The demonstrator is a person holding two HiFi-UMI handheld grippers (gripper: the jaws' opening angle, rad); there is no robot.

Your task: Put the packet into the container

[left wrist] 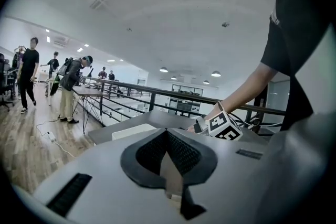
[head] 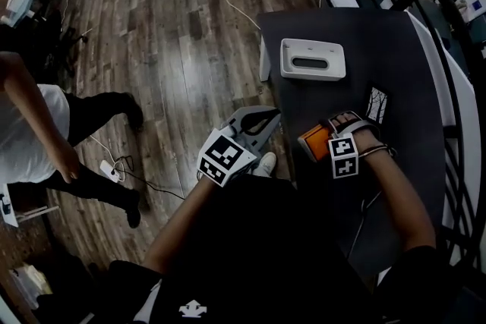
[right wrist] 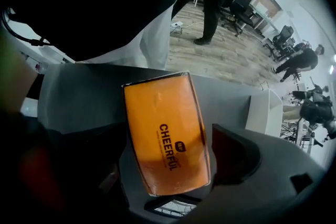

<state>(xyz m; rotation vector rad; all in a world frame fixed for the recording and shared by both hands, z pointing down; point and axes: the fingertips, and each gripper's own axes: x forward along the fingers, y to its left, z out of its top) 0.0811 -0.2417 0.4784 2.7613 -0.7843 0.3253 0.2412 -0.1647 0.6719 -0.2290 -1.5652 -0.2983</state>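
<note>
Dark tabletop [head: 395, 57]. White container [head: 313, 58] at far end. Orange packet [right wrist: 167, 128] lies flat at near end, well apart from it. Right tongs [right wrist: 160, 165] spread, straddling packet, not yet pinching. Left tongs [head: 262, 121] pressed together, empty. Grasp, carry and drop all remain.

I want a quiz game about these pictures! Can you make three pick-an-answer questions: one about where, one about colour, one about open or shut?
1. Where is the white container? A) on the floor B) on the dark table C) in a gripper
2. What colour is the packet? A) orange B) green C) blue
3. How are the left gripper's jaws? A) wide apart B) closed on the packet C) shut, nothing between
Answers: 1 B, the head view shows it there. 2 A, the right gripper view shows it orange. 3 C, its own view shows them meeting.
</note>
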